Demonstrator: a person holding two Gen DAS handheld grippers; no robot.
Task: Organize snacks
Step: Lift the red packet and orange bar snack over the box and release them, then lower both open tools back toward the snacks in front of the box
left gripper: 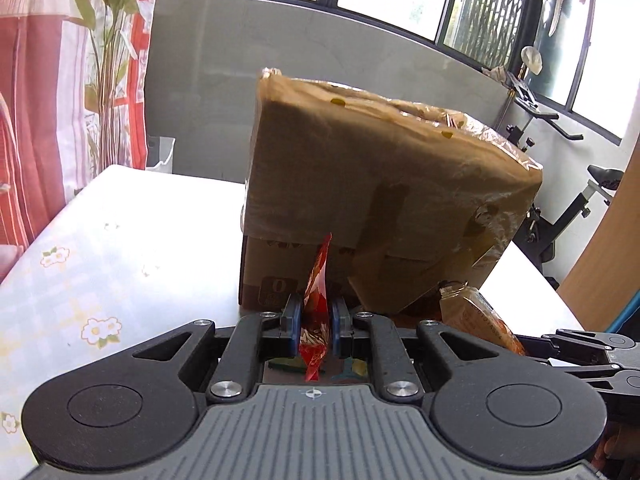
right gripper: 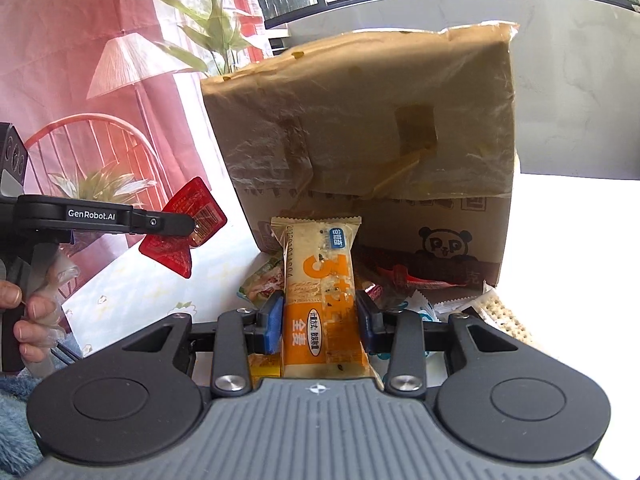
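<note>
The left tongs (left gripper: 315, 322) are drawn narrow, their blue pads pinching a small red sachet (left gripper: 316, 300) that stands on edge between them, one end poking up past the tips and the other hanging below. In the right wrist view the same sachet (right gripper: 184, 232) shows flat-on, clamped at the tip of the left tongs (right gripper: 192, 226) and clear of the worktop, with a hand (right gripper: 28, 312) on the handle at the frame's left edge.

The right tongs (right gripper: 320, 322) stand partly closed around an orange and cream snack bar (right gripper: 320, 292), the pads pressing its two long sides; the bar runs lengthwise between them, its crimped top end reaching beyond the fingertips.

Straight ahead of both tongs sits a cardboard box (right gripper: 360, 140) on its side, patched with shiny tape, a panda printed on the lower panel. Its mouth faces the tongs, and a loose heap of snack packets (right gripper: 400, 280) lies at that opening, just beyond and to the right of the right tongs' tips. A greenish packet (right gripper: 260, 284) lies just left of the bar.

The worktop (left gripper: 100, 260), covered by a pale flowered cloth, stretches to the left of the left tongs. From the left view the bar (left gripper: 480, 316) shows to the right of the left tongs, near the box's lower corner.
</note>
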